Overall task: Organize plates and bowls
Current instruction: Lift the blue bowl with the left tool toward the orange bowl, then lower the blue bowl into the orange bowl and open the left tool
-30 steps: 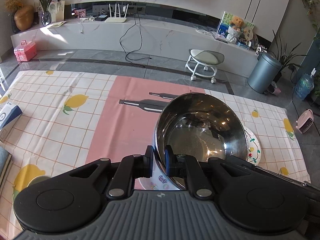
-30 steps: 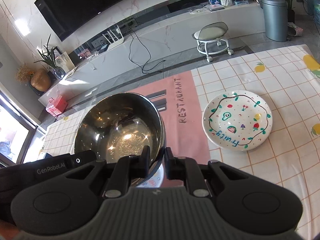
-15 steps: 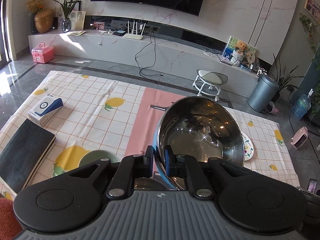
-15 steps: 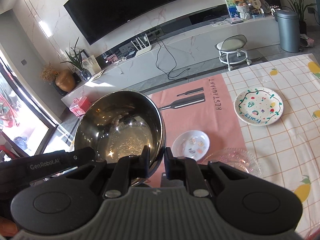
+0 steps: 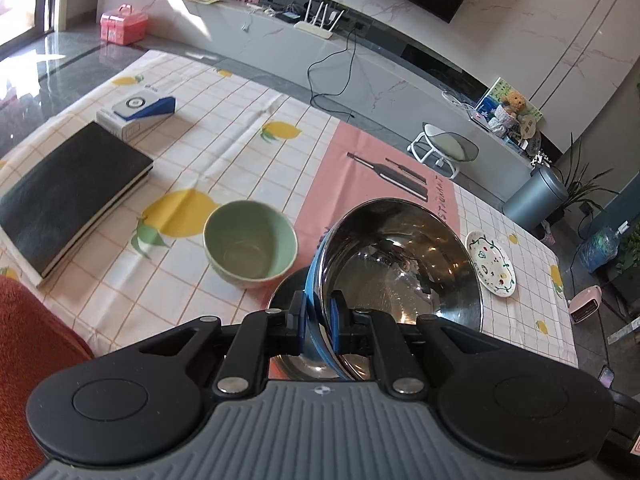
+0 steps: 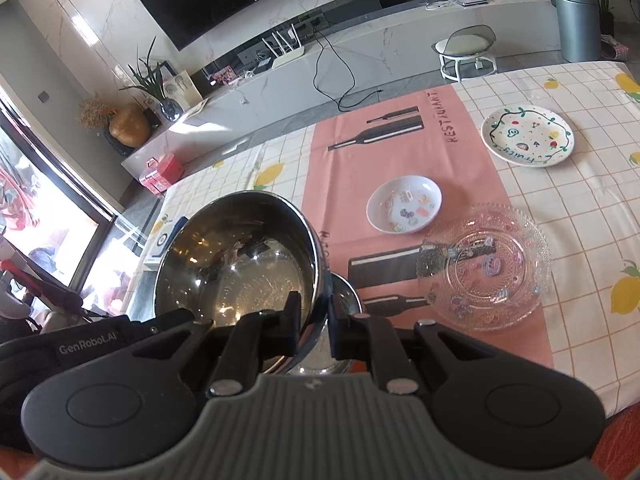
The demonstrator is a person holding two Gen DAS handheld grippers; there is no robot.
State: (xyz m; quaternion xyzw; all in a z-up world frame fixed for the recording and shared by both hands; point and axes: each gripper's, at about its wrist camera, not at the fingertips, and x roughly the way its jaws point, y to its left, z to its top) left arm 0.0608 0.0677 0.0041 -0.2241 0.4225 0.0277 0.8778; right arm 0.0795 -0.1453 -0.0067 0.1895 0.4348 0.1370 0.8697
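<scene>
Both grippers hold one large steel bowl with a blue outside (image 5: 404, 264), above the table. My left gripper (image 5: 318, 320) is shut on its near left rim. My right gripper (image 6: 314, 320) is shut on its near right rim; the bowl (image 6: 240, 256) shows here too. A smaller steel bowl (image 5: 288, 292) sits on the table right beneath it, also in the right wrist view (image 6: 344, 292). A green bowl (image 5: 250, 242) stands to the left. A painted fruit plate (image 6: 528, 136), a small white dish (image 6: 404, 204) and a clear glass plate (image 6: 484, 268) lie to the right.
A black book (image 5: 68, 192) and a blue and white box (image 5: 136, 112) lie at the table's left end. A red cloth (image 5: 28, 340) is at the near left edge. The checked tablecloth with a pink runner (image 6: 400, 152) covers the table.
Both grippers have carried the large steel bowl back toward the near edge and left. It now hangs over the smaller steel bowl, and the green bowl and book have come into view.
</scene>
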